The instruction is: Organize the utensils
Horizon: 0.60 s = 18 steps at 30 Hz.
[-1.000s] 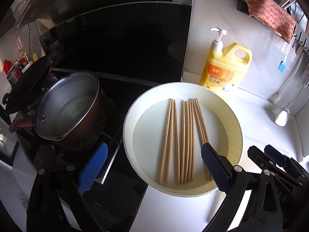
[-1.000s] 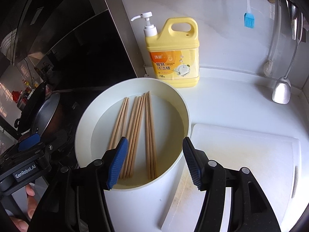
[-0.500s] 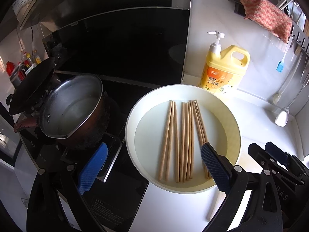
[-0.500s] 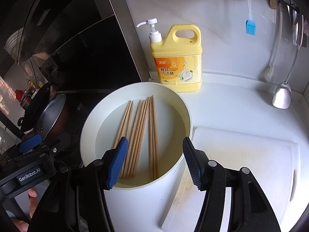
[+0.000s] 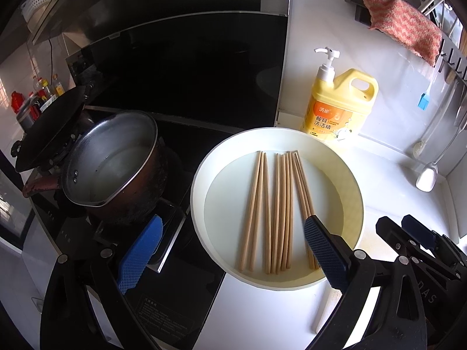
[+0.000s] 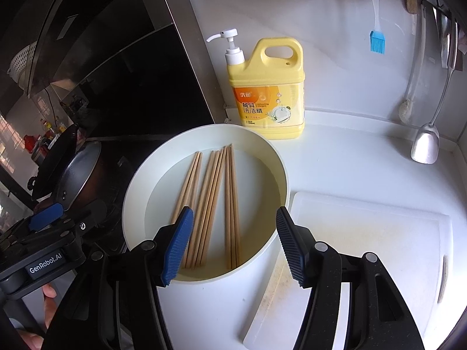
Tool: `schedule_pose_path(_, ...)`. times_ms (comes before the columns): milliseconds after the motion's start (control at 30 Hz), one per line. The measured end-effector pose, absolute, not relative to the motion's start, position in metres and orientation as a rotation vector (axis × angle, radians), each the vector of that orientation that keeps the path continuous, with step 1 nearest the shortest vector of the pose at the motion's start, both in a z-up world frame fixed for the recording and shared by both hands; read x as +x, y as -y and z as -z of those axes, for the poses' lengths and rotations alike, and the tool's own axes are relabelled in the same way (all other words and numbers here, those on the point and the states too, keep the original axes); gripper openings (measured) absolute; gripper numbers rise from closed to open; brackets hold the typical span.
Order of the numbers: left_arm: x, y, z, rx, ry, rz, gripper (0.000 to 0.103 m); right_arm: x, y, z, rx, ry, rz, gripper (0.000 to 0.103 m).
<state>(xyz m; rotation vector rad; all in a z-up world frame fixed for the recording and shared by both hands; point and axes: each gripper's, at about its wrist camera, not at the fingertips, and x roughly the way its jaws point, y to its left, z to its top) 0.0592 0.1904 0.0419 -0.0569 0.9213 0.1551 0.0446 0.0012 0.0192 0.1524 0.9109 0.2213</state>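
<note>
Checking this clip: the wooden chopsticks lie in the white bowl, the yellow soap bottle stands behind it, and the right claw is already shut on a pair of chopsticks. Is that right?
Not quite. The right claw is open and holds nothing; the right wrist view shows its jaws spread wide above the near part of the white bowl. The rest holds: the chopsticks lie in the bowl, and the yellow soap bottle stands behind it.

Home kitchen: stove [image 5: 181, 262], dish soap [image 6: 267, 96]
</note>
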Motion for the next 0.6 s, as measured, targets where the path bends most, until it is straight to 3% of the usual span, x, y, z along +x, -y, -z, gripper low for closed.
schedule_pose_path(600, 0.0562, -0.1899, -0.0442, -0.027, -0.912, -0.188, 0.096, 0.0454, -0.0006, -0.0189, 0.145, -0.913, -0.226, 0.057)
